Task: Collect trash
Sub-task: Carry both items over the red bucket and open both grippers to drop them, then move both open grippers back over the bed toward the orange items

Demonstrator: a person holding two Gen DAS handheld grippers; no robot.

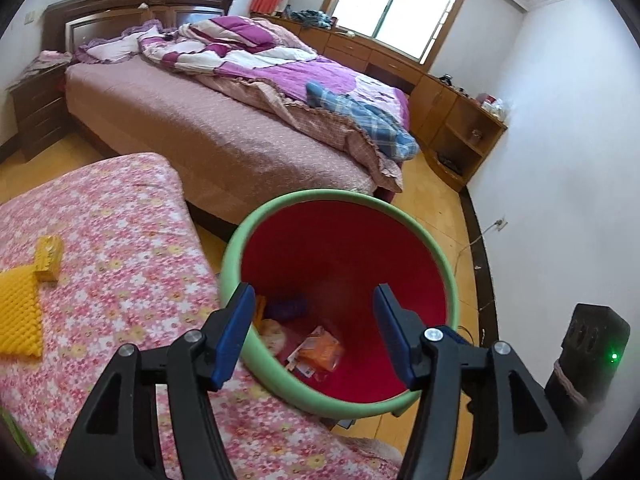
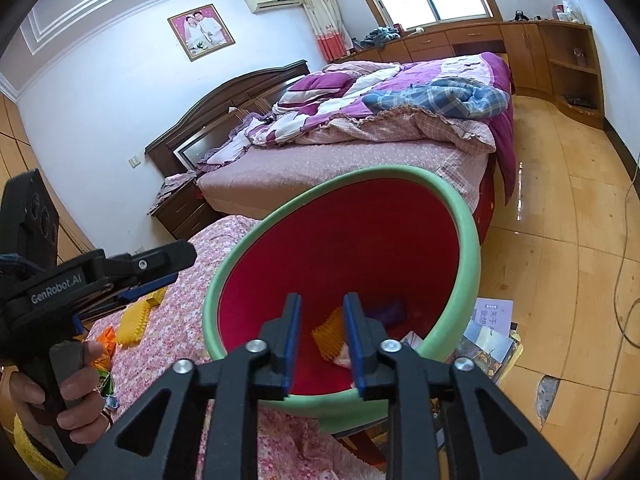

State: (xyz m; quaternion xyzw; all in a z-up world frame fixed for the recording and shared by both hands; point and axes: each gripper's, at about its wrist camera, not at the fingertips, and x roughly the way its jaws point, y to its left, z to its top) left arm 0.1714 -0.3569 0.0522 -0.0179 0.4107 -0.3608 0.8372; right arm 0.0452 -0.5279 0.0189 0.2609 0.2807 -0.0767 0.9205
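My left gripper (image 1: pixel 314 334) and right gripper (image 2: pixel 322 342) both hang released and empty over the bin (image 1: pixel 446 260), which stands upright, mouth up, against the flowered bed's (image 1: pixel 120 216) edge. Inside lie an orange wrapper (image 1: pixel 322 348), yellow foam (image 2: pixel 330 334) and something purple (image 2: pixel 390 310).

the bin (image 1: pixel 451 276) had a pale green rim and a deep red inside. the near cover (image 1: pixel 120 240) was pink with small white and yellow flowers. on it lay a yellow bumpy pad (image 1: pixel 18 312) and a yellow box (image 1: pixel 49 258). the quilt (image 1: pixel 256 52) was purple, pink and white; a shirt (image 1: pixel 360 120) on it was blue plaid.
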